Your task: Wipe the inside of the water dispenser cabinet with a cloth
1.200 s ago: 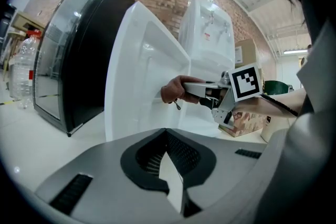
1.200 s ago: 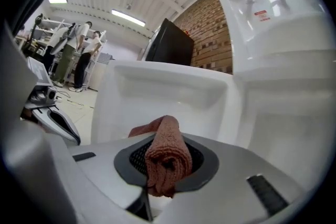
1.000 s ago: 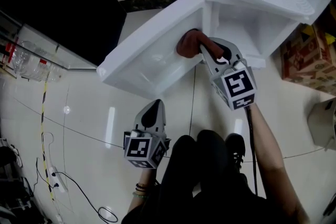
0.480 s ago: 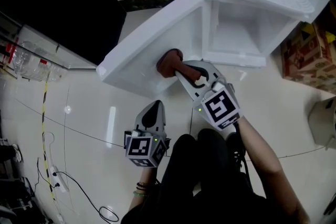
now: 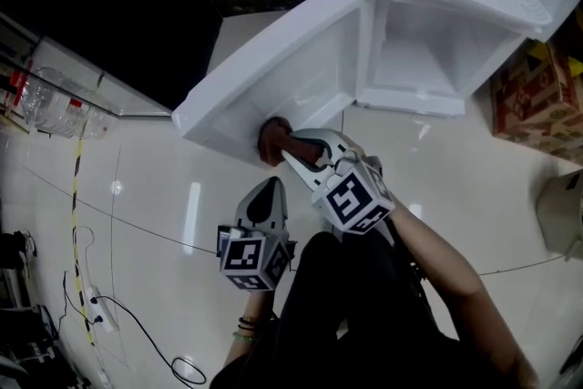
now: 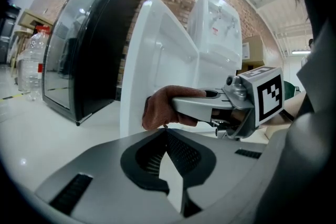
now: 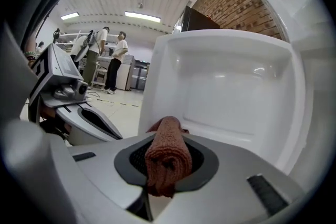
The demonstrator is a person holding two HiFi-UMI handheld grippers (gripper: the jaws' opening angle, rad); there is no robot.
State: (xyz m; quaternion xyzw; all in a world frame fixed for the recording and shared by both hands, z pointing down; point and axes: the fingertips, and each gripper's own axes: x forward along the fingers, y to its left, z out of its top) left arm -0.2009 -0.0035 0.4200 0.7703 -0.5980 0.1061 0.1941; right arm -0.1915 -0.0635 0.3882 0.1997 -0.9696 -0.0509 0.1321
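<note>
The right gripper (image 5: 291, 148) clamps a rolled rust-brown cloth (image 7: 168, 157) between its fingers, with the cloth's tip at the open cabinet door (image 5: 273, 73) just ahead. The left gripper (image 5: 267, 192) hovers nearby, fingers closed on nothing.

The room is bright. In the right gripper view, long ceiling lights (image 7: 142, 17) shine down from above. In the head view, the shiny floor (image 5: 146, 196) has white streaks of glare on it. The white cabinet door (image 5: 273, 77) is so bright that it looks washed out, and the top left part is almost black. Both gripper views are round with dark corners, and straight lines bend near the edges. The grey jaws close to each camera look soft and a bit blurry. The cloth (image 7: 168, 157) looks sharper.
</note>
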